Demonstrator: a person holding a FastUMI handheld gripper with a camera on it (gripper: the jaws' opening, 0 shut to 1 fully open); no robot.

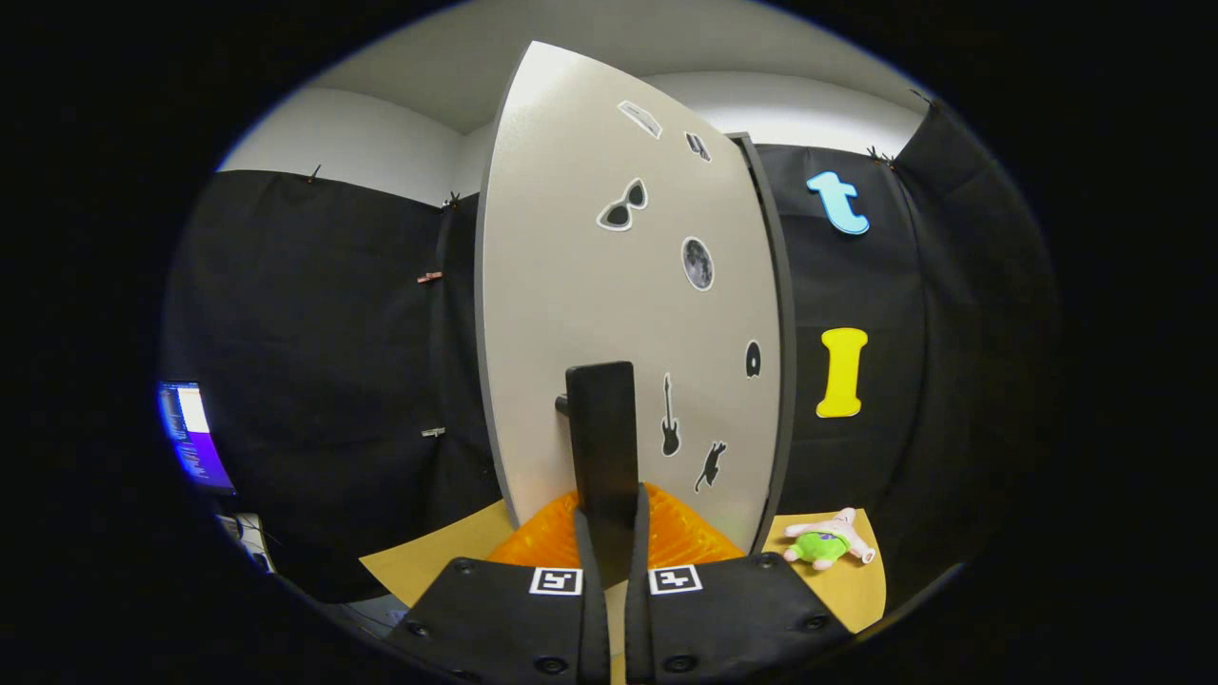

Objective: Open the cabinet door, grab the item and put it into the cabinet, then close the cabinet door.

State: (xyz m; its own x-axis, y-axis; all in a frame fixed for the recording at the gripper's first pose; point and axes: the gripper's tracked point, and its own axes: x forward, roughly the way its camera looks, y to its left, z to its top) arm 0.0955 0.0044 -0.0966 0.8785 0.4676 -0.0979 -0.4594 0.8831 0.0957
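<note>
Jaws are pinching the tall flat black handle bar [601, 447] of the cabinet door; gripper [609, 533] fingers are closing on its lower end from both sides, bar sitting right between them. The bar is standing off the door face on a short post at its left side. It looks rigid, with flat sides, so the grip should be holding without slip; a hold low on the bar is fine as long as the pull follows the hinge arc.

Just ahead, the light grey flat cabinet door [609, 314] with small stickers is standing at an angle, its dark edge [775, 333] on the right. I can't tell how far open it is. A stiff panel, probably light, so it should be swinging easily. Don't twist the bar.

The task item, a small pink plush toy with green shorts [826, 544], is lying on the tan wooden worktop [428, 561], right of the door's bottom corner and beyond the right finger. Soft, light, squashy, not fragile. Best to take it across the green middle; the limbs would be flopping out.

Cabinet interior is hidden from here.
</note>
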